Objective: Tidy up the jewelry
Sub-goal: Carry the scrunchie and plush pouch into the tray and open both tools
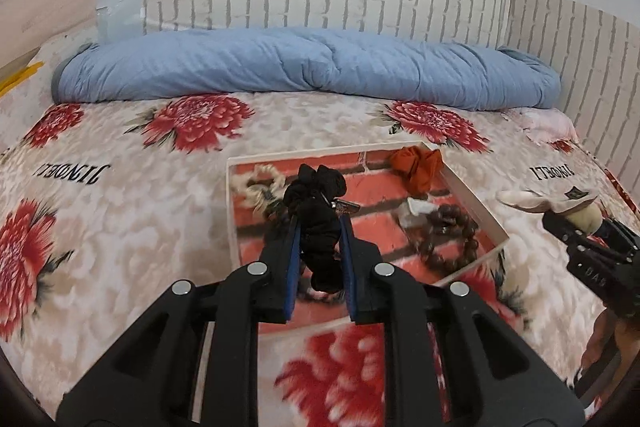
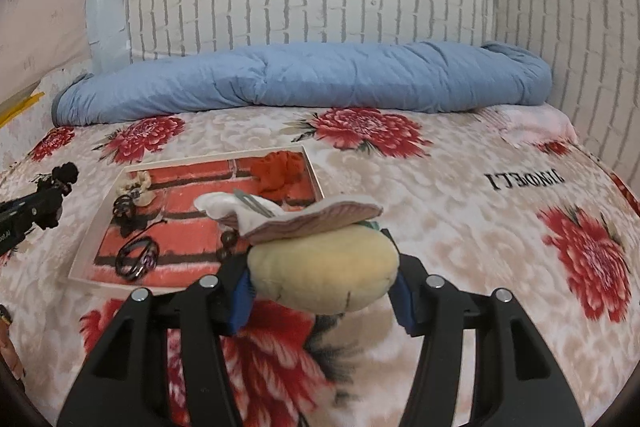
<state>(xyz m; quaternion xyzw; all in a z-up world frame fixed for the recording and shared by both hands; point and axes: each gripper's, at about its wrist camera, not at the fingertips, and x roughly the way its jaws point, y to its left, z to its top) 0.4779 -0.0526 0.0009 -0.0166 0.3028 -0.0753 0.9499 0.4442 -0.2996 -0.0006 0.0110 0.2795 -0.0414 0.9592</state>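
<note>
1. Gripping a black scrunchie [image 1: 316, 215], the left gripper [image 1: 319, 223] has its jaws closed narrowly on the fabric, held above the tray's [image 1: 476, 205] left half.
2. Lying in the tray on the bedspread [image 1: 120, 227]: a cream scrunchie [image 1: 258, 185] at its far left corner, an orange scrunchie [image 1: 416, 165] at its far right corner, a brown bead bracelet [image 1: 448, 235] by the right edge.
3. Printed on the bedspread, upside down: "JINDELI".
4. The right gripper [image 2: 322, 267] has its jaws half open, clamped on a cream plush piece [image 2: 324, 267] beside the tray's near right corner.
</note>
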